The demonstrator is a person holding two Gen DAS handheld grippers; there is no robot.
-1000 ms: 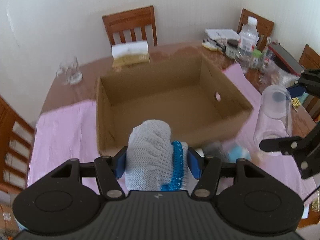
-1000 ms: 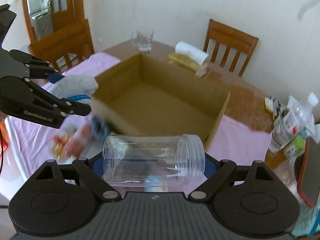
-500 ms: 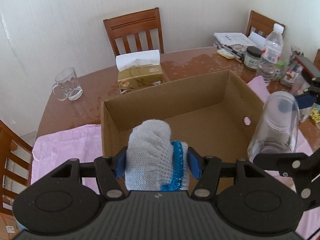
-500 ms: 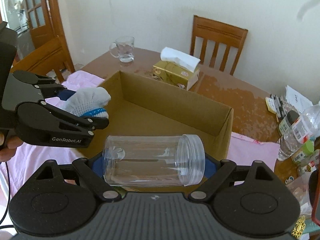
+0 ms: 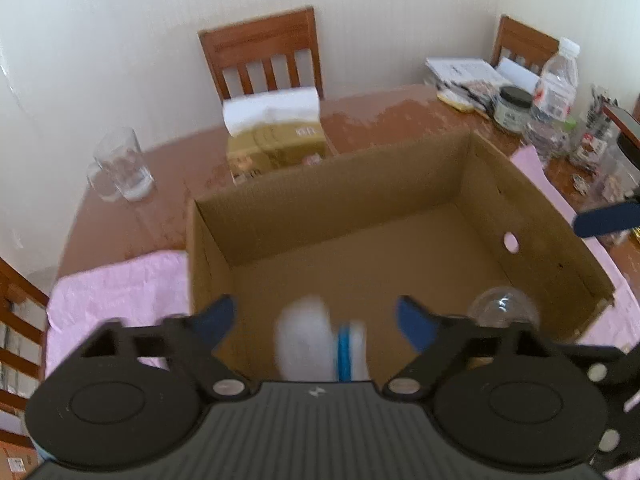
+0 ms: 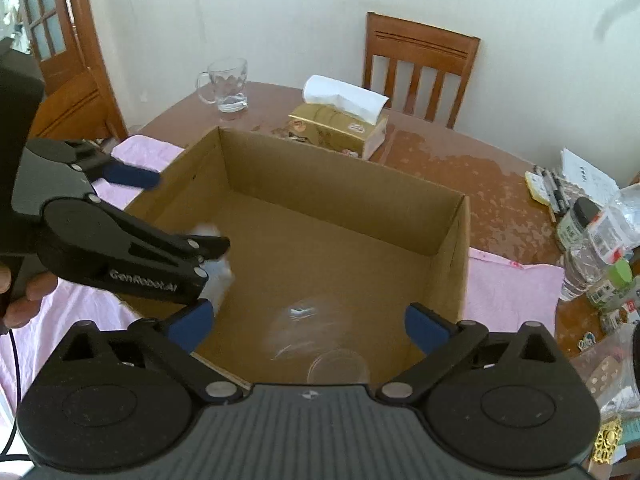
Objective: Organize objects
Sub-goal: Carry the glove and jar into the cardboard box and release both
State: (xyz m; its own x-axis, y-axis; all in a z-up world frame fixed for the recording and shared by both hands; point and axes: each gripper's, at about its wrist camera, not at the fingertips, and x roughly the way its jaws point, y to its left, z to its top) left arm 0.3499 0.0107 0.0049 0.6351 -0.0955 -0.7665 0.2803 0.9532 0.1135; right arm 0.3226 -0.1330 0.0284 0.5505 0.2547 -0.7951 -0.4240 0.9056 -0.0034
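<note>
An open cardboard box [image 5: 532, 216] [image 6: 456, 248] sits on a pink cloth on the wooden table. My left gripper [image 5: 316, 322] hangs open over the box's near-left corner. A grey knit glove with a blue cuff [image 5: 320, 340] [image 6: 216, 272] is blurred just below the fingers, loose inside the box. My right gripper [image 6: 310, 325] is open over the near edge. A clear plastic jar [image 6: 316, 336] [image 5: 502, 312] lies blurred beneath it on the box floor. The left gripper [image 6: 188, 212] shows at the left of the right wrist view, partly hiding the glove.
Behind the box stand a gold tissue box [image 5: 276, 144] [image 6: 340, 124] and a glass mug [image 5: 120, 168] [image 6: 226, 84]. Bottles, jars and papers [image 6: 592, 232] crowd the table's right end. Wooden chairs [image 6: 420, 64] ring the table. Pink cloth [image 5: 120, 284] lies under the box.
Both grippers opened over the box. The glove dropped from the left fingers and the jar from the right ones, both into the box.
</note>
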